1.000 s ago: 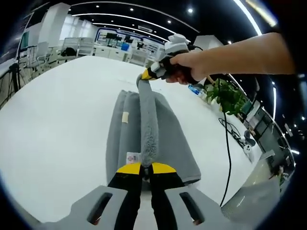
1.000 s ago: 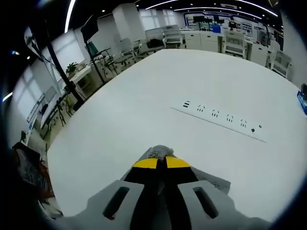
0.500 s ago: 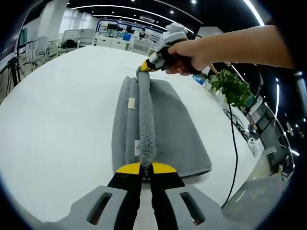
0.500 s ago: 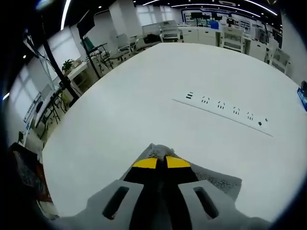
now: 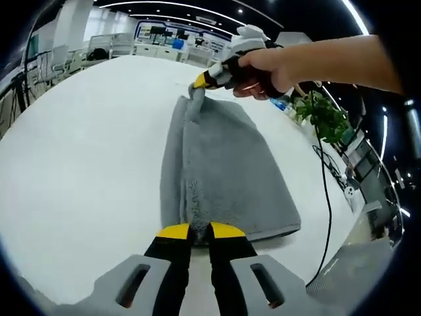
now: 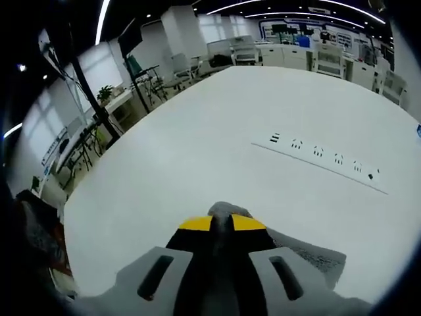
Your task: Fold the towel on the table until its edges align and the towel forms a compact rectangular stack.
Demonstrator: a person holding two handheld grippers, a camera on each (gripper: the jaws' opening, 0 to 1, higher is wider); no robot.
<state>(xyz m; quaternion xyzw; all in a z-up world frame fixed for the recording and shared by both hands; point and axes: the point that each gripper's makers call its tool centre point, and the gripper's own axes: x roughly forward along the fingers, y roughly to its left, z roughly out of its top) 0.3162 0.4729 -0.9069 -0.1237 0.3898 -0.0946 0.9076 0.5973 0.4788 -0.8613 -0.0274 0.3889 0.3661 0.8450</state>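
The grey towel (image 5: 220, 168) lies folded lengthwise on the white table (image 5: 79, 145), pinched at its near end by the left gripper (image 5: 193, 232) and its far end by the right gripper (image 5: 201, 81). Both sets of jaws are clamped on cloth; I'd lower both ends together, edges matched, before letting go

We see plain grey towel (image 5: 220, 164) mid-frame, white table (image 5: 85, 151), yellow-tipped black left gripper (image 5: 199, 232) at bottom, green plant (image 5: 323, 117) upper right.
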